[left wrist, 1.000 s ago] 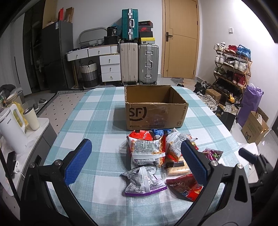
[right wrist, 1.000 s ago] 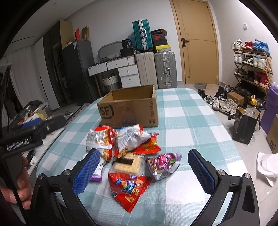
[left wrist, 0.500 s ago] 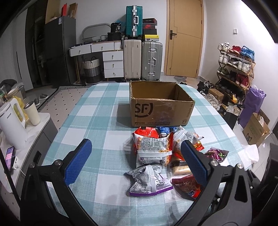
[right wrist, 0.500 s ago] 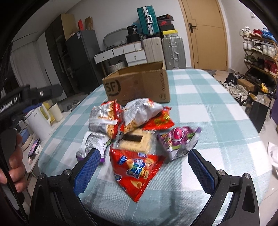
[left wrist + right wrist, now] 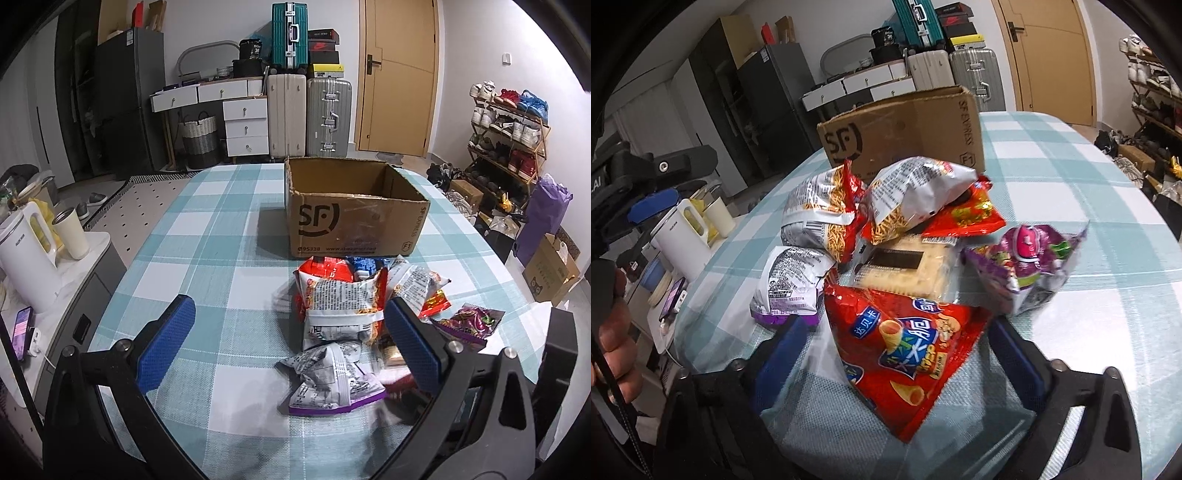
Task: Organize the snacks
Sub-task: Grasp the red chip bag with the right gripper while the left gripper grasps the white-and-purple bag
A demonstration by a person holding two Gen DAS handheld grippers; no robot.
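Snacks lie in a loose pile on the checked tablecloth (image 5: 207, 236), just in front of the open cardboard box (image 5: 354, 225), which stands upright with its printed side toward the cameras. In the right wrist view the red cone-snack bag (image 5: 905, 354) lies nearest, between the fingers of the right gripper (image 5: 897, 354), whose jaws are closing around it; whether the pads touch the bag yet cannot be told. Behind it sit a pale cracker pack (image 5: 905, 269), a purple candy bag (image 5: 1030, 258) to the right, a silver-and-purple bag (image 5: 790, 284) to the left, and two silver noodle-snack bags (image 5: 823, 214) nearer the box. The left gripper (image 5: 291, 339) hangs over the cloth with its fingers wide apart, nothing clamped between them
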